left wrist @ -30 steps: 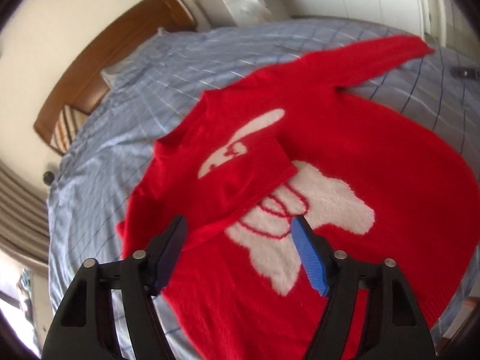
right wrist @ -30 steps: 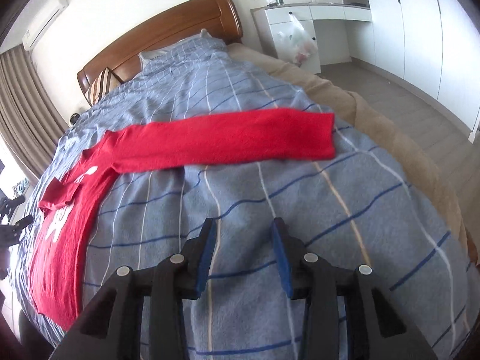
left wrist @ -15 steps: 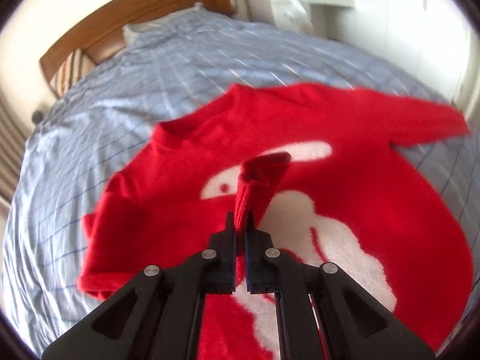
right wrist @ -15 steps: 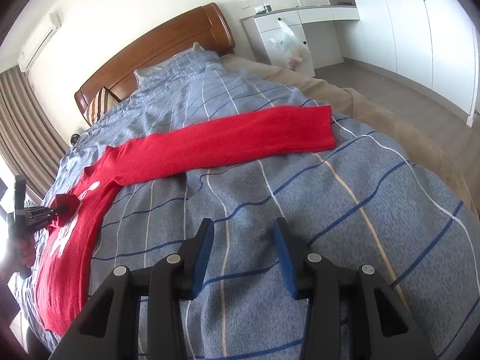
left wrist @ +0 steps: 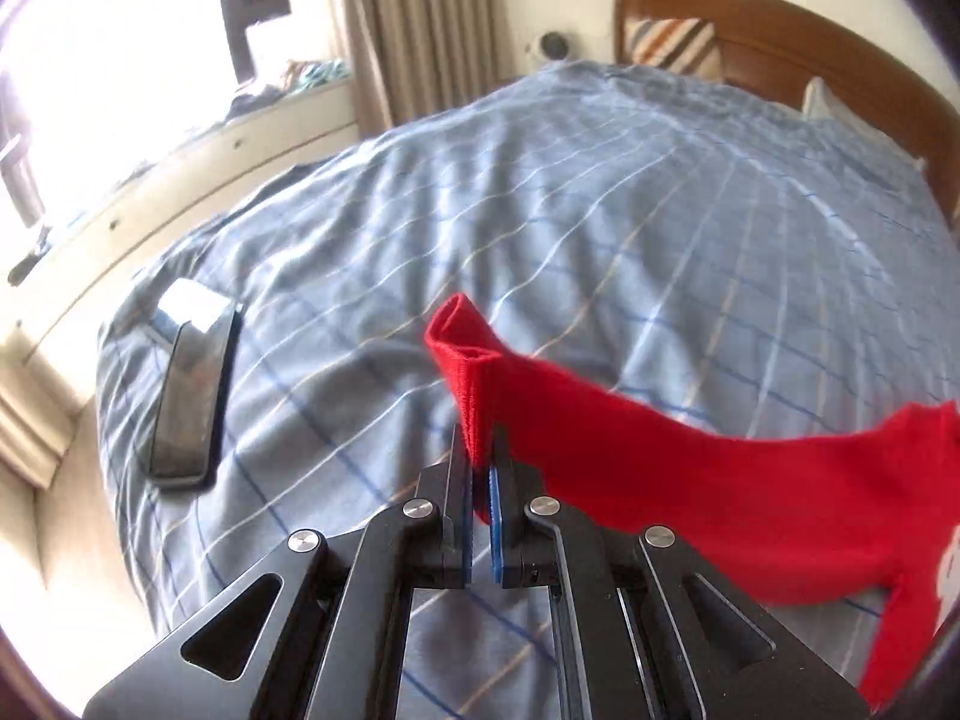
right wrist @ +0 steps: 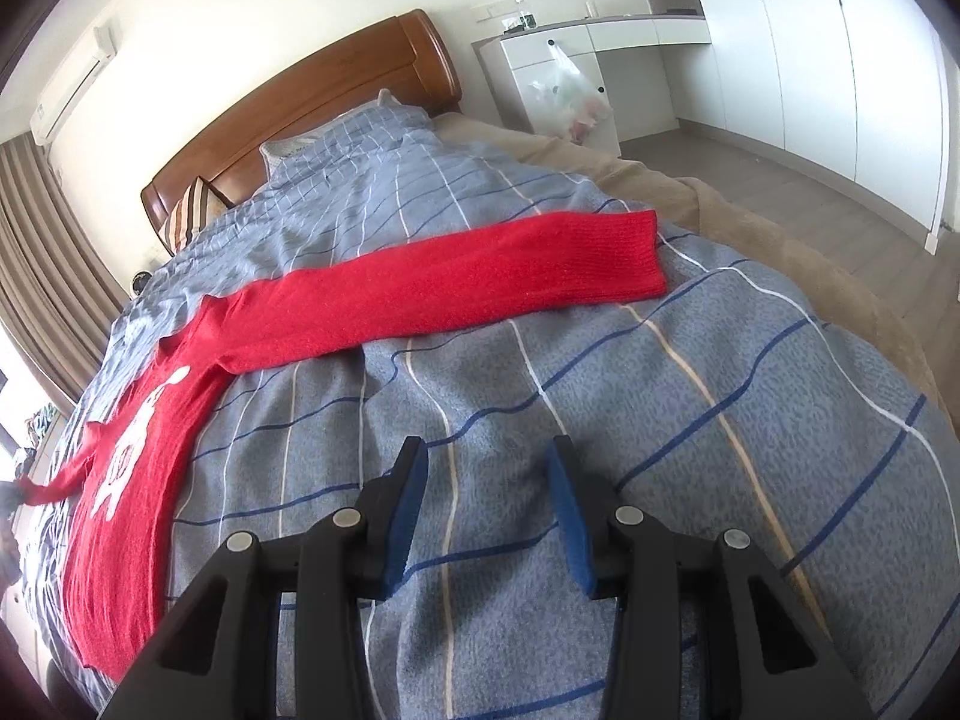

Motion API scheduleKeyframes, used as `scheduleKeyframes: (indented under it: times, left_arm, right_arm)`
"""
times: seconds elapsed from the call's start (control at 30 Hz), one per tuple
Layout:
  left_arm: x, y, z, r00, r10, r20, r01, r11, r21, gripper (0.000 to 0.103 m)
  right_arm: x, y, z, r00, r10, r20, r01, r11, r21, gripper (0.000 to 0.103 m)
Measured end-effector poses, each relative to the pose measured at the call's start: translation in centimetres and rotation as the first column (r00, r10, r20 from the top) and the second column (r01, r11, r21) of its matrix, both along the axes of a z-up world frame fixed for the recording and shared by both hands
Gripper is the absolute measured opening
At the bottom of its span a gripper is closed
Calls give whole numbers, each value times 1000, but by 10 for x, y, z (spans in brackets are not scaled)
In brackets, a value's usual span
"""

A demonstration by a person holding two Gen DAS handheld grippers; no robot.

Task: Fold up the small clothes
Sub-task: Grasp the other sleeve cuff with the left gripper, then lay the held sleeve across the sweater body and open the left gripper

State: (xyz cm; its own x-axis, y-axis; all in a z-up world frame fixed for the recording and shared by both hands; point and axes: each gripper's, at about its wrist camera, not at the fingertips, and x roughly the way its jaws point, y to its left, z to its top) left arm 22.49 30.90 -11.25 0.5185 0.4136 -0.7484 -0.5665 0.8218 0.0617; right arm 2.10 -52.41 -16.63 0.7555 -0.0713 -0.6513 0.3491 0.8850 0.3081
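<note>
A red knitted sweater [right wrist: 144, 450] with a white figure lies on the blue checked bed cover [right wrist: 660, 408]. My left gripper [left wrist: 481, 468] is shut on the cuff of one sleeve [left wrist: 474, 384] and holds it stretched out above the bed, away from the body. The other sleeve [right wrist: 480, 282] lies flat, stretched toward the bed's right side. My right gripper [right wrist: 486, 498] is open and empty, over bare cover a short way in front of that sleeve.
A dark phone-like device [left wrist: 186, 402] lies on the cover left of the held cuff. A wooden headboard [right wrist: 312, 114] and pillows stand at the far end. A window ledge [left wrist: 180, 180] runs along the left side; white cabinets [right wrist: 810, 48] and floor lie to the right.
My left gripper shut on the folded-in sleeve cuff, then pulled it off the sweater's front and out to the side. My right gripper moved slightly closer to the flat sleeve, still open.
</note>
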Motion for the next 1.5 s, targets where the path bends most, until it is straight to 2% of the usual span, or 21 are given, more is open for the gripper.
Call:
scheduleKeyframes:
  times: [0.17,0.37,0.77,0.87,0.93,0.97,1.0,1.07,1.13,1.17,1.27,1.4,1.5]
  left_arm:
    - [-16,17,-46,996,80,-44,-84,991,-104,2]
    - [-28,24,-65,995,94,-15,-95,975,-202,2]
    - [-35,31,-75,997,56,61,-41,974,-221,6]
    - [-37,28,-72,996,50,78,-33,979,-202,7]
    - [-40,22,-65,997,45,69,-33,985,-167,17]
    - [-43,18,-60,997,42,59,-32,988,-151,40]
    - [-47,12,-53,998,34,55,-26,990,-141,69]
    - [-66,-6,-35,995,19,93,-10,995,-99,87]
    - [-85,-30,-19,988,-45,146,56,996,-69,89]
    - [-93,-44,-14,984,-89,154,101,993,-68,93]
    - [-110,-87,-11,963,-216,162,231,970,-80,97]
    - [-109,-129,-33,931,-339,132,354,929,-111,99]
    - [-101,-146,-58,927,-369,72,374,922,-101,99]
  right_arm:
    - [2,3,-1,1000,-3,-14,3,1000,-23,42]
    - [3,4,-2,1000,-6,-23,5,999,-38,42]
    - [6,8,-4,999,-20,-29,18,999,-51,42]
    - [6,8,-4,999,-25,-27,23,998,-50,42]
    - [6,8,-4,1000,-20,-20,19,999,-43,45]
    - [5,8,-3,1000,-17,-17,17,999,-43,47]
    - [4,8,-3,1000,-16,-13,15,999,-45,48]
    - [1,10,1,1000,-20,3,21,998,-60,52]
    - [-4,15,8,999,-32,31,35,995,-96,60]
    - [-6,18,12,998,-33,48,38,992,-118,64]
    - [-12,33,25,995,13,102,6,984,-176,65]
    - [-18,60,35,985,90,146,-54,972,-231,65]
    - [-17,76,33,984,119,129,-83,963,-257,69]
